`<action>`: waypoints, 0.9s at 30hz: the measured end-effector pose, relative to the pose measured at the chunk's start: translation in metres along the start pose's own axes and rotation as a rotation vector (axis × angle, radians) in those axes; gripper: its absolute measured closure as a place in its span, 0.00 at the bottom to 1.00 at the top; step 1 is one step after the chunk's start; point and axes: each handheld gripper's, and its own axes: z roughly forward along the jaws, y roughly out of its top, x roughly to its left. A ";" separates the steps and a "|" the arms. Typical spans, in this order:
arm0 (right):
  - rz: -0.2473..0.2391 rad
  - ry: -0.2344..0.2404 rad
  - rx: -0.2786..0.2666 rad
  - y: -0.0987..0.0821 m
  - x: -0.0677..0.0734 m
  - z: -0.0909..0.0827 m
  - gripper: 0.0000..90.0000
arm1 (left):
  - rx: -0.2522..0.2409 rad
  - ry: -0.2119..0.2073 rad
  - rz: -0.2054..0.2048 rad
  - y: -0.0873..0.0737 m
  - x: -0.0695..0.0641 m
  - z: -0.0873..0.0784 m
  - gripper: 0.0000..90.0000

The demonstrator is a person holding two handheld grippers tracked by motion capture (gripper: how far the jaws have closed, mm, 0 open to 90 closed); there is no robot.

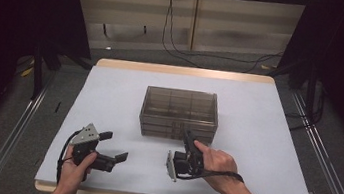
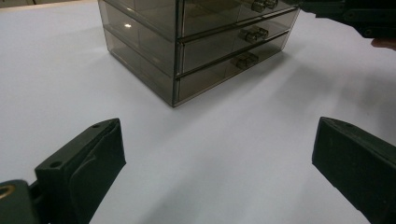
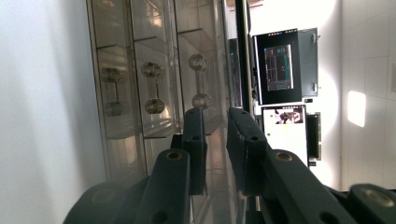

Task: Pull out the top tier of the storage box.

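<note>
A smoky see-through drawer box (image 1: 180,108) with three stacked drawers stands mid-table, also in the left gripper view (image 2: 187,46) and the right gripper view (image 3: 140,70). My right gripper (image 1: 187,137) is turned on its side just in front of the box. Its jaws (image 3: 216,116) are open by a narrow gap with nothing between them. They point near the top drawer's handle (image 3: 201,81), a little short of it. My left gripper (image 1: 115,145) rests at the table's front left, wide open and empty (image 2: 215,154), facing the box's corner.
The white table (image 1: 110,94) has bare room all round the box. Its wooden edge (image 1: 183,71) shows at the back. Cables lie on the floor beyond (image 1: 176,52). The right gripper's body (image 2: 355,14) shows at the top right of the left gripper view.
</note>
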 end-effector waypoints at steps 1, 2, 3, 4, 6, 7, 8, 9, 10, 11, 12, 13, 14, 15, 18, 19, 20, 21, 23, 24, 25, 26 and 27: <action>-0.024 -0.014 -0.008 0.000 -0.001 0.002 0.87 | 0.000 0.001 0.000 0.000 0.000 0.000 0.03; -0.019 -0.008 0.000 -0.001 0.001 0.004 0.87 | -0.002 -0.001 -0.001 0.000 0.000 0.000 0.03; -0.002 -0.002 0.007 -0.001 0.003 0.004 0.87 | -0.003 -0.001 0.002 0.000 0.000 0.000 0.03; -0.026 -0.014 0.000 -0.001 0.004 0.007 0.87 | -0.001 -0.001 0.003 0.000 0.000 0.000 0.03; -0.018 -0.007 0.006 0.000 0.005 0.008 0.87 | -0.001 -0.001 0.004 0.000 0.000 0.000 0.03; -0.030 -0.011 0.003 0.000 0.006 0.009 0.87 | 0.003 0.005 0.006 0.000 0.000 0.000 0.03; -0.042 -0.012 0.010 0.002 0.009 0.012 0.87 | 0.002 -0.002 0.003 0.000 0.000 0.001 0.03; -0.055 -0.024 0.004 0.002 0.011 0.015 0.87 | 0.002 -0.002 0.003 0.000 0.000 0.001 0.03; -0.055 -0.024 0.004 0.002 0.011 0.015 0.87 | 0.001 -0.002 0.000 0.000 0.000 0.001 0.03; -0.051 -0.020 0.013 0.002 0.014 0.018 0.87 | -0.003 -0.001 0.000 0.000 0.000 0.000 0.03; -0.045 -0.033 0.020 0.001 0.016 0.018 0.86 | -0.004 -0.001 -0.003 0.000 0.000 0.000 0.03; -0.045 -0.033 0.020 0.001 0.016 0.018 0.86 | -0.004 -0.001 -0.003 0.000 0.000 0.000 0.03; -0.039 -0.044 0.017 0.001 0.017 0.019 0.86 | -0.005 -0.006 -0.002 0.000 0.000 0.000 0.03; -0.042 -0.053 0.016 0.002 0.015 0.021 0.86 | 0.000 0.000 0.001 0.000 0.002 0.000 0.03; -0.037 -0.059 0.015 0.004 0.013 0.021 0.86 | 0.003 0.002 -0.004 -0.001 0.002 0.001 0.03; -0.031 -0.062 0.023 0.004 0.016 0.020 0.86 | -0.001 -0.001 -0.001 -0.001 0.001 0.001 0.03; -0.051 -0.062 0.013 0.005 0.014 0.022 0.87 | -0.001 -0.001 -0.001 -0.001 0.001 0.001 0.03; -0.051 -0.062 0.013 0.005 0.014 0.022 0.87 | -0.001 -0.001 0.000 0.000 0.001 0.000 0.03; -0.048 -0.069 0.019 0.005 0.017 0.023 0.88 | 0.002 0.003 0.000 -0.001 0.001 0.000 0.03; -0.048 -0.069 0.019 0.005 0.017 0.023 0.88 | 0.002 0.003 0.000 -0.001 0.001 0.000 0.03; -0.044 -0.081 0.010 0.005 0.018 0.024 0.90 | 0.000 0.003 -0.003 -0.001 0.001 0.001 0.03; -0.042 -0.091 0.016 0.006 0.019 0.024 0.90 | 0.004 0.002 0.000 -0.001 0.001 0.001 0.03; -0.028 -0.089 0.026 0.006 0.020 0.025 0.90 | 0.004 0.001 -0.001 -0.001 0.001 0.001 0.03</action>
